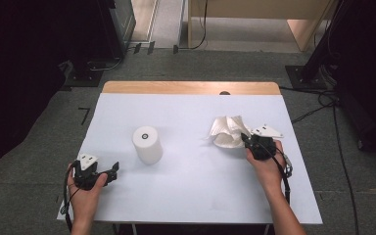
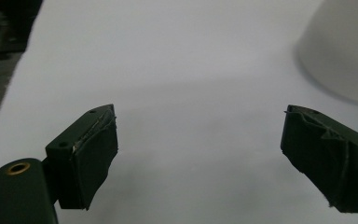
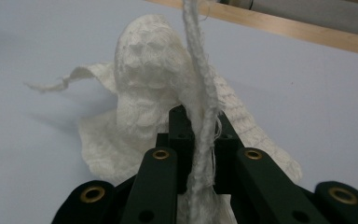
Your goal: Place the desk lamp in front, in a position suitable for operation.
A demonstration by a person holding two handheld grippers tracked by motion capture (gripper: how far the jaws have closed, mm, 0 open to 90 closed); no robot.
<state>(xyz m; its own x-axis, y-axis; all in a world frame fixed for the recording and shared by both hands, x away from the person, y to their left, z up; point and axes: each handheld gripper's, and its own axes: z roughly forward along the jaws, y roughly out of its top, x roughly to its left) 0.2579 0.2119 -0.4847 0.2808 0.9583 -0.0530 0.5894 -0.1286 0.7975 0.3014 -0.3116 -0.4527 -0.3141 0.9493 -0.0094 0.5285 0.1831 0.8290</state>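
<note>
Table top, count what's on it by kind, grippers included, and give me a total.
Paper roll: 1
Crumpled paper towel: 1, pinched in the right gripper
Grippers: 2, the right one and the left gripper, whose jaws stand open
Total: 4

The bench (image 1: pixel 191 196) wears a white sheet, with a strip of pale wood (image 1: pixel 191 87) bare along its far edge. Grey carpet floor (image 1: pixel 24 166) lies around it. Far off stands light wooden furniture (image 1: pixel 259 19) on a paler floor. Dark equipment (image 1: pixel 39 44) fills the far left, a black stand base (image 1: pixel 304 76) sits far right, and black cables (image 1: pixel 323 105) trail across the carpet there.
</note>
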